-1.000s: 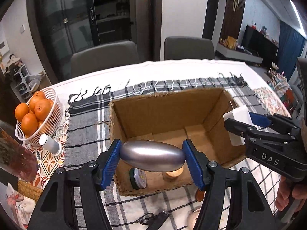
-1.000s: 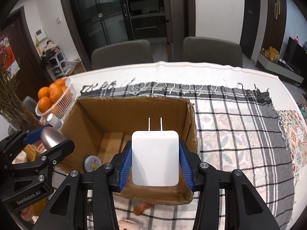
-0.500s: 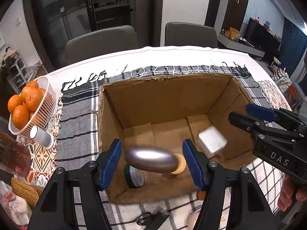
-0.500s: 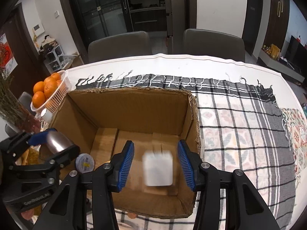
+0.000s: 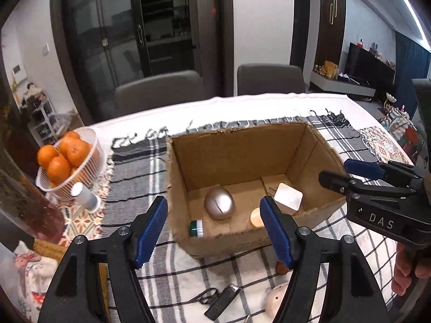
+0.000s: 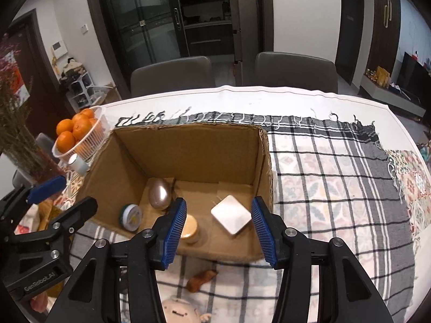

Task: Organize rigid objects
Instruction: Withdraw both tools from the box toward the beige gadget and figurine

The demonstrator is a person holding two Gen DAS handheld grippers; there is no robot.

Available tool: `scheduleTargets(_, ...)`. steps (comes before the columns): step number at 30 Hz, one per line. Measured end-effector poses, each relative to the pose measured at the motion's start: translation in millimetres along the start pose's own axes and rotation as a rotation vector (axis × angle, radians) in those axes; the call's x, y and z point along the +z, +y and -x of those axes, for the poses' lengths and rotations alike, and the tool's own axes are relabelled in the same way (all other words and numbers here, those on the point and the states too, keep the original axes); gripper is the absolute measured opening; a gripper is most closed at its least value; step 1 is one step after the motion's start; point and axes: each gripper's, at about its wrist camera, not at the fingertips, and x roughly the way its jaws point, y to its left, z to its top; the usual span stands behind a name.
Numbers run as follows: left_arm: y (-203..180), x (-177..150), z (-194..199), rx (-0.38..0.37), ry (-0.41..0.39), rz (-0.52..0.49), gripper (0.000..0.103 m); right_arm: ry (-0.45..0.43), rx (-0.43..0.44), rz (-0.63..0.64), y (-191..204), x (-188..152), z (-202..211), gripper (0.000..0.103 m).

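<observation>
Above the near rim of the cardboard box (image 5: 237, 145), both grippers hang with nothing in them. The left gripper (image 5: 214, 228) has its blue pads spread wide, and its jaws have just been opening with nothing between them. Same story for the right gripper (image 6: 218, 226): jaws just been opening, apart now, nothing pinched. A second ago each had something clamped; the left had the silver egg-shaped thing and the right had the white charger. Both got dropped in at pretty much the same time.

So two more items are sorted. The silver egg (image 5: 218, 204) sits on the box floor, roughly in the middle toward the back wall, smooth and shiny with a thin seam line across it. It looks rolly, but it seems to have settled. The white charger (image 5: 288, 197) is on the box floor too, toward the right wall, lying tilted with its prongs pointing toward the back wall. Near the front wall of the box are a little green-and-white tin (image 5: 197, 228) and a round tan lid-looking thing (image 5: 256, 217).

Outside the box, just in front of its near wall on the plaid cloth (image 6: 336, 188), there's still stuff waiting: a black lighter-ish thing (image 5: 222, 301), a small brown piece (image 6: 201, 280) and a pale round item (image 5: 276, 297). My guess is those go next.
</observation>
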Motion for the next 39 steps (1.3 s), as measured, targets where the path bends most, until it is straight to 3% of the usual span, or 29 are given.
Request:
scheduleTargets(10, 2, -23, 41, 0.025, -0.049, 0.01, 0.074, -0.024, 0.014, 0.059, 15, -25, 36, 0.068)
scheduleTargets(18, 3, -50, 56, 0.034, -0.03, 0.033, 0.074, -0.018, 0.024, 0.105, 29, -45, 51, 0.069)
scheduleTargets(27, 4, -82, 70, 0.038, 0.023, 0.07, 0.075, 0.003, 0.042, 0.145, 39, -68, 61, 0.069)
scheduleTargets(39, 5, -120, 64, 0.036, 0.136, 0.113, 0.076, 0.105, 0.094, 0.205, 53, -95, 43, 0.072)
